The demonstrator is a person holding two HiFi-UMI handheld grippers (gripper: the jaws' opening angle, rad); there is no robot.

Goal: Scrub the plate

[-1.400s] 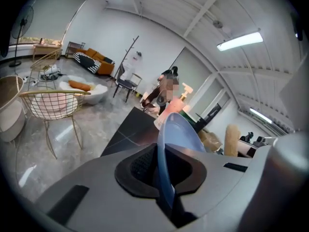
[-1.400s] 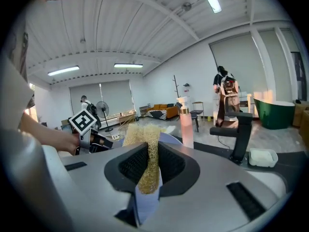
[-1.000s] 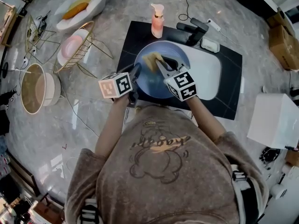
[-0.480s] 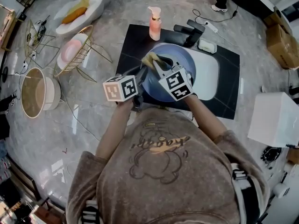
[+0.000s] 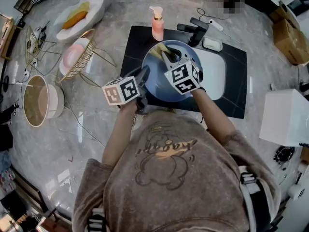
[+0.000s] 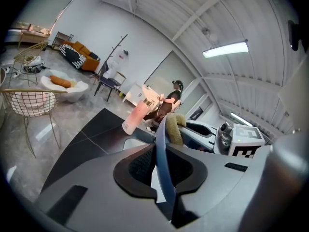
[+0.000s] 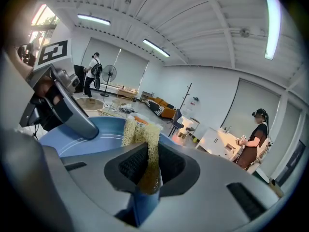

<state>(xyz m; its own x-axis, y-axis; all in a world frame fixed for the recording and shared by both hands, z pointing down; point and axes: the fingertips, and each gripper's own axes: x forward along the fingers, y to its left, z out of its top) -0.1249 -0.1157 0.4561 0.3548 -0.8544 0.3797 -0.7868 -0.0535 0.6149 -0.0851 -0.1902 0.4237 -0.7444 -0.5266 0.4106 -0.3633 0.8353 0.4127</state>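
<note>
Scrubbing looks under way, not finished: the left gripper pinches the rim of the blue plate, tilted over the black mat beside the sink, while the right gripper clamps the yellow sponge at its far edge, no suds showing.

The head view looks steeply down over the person onto the plate and sink. Each gripper view looks closely along its jaws; all three share the plate.

Grey floor w/ black mat, wire basket, round tub & white box on it.
</note>
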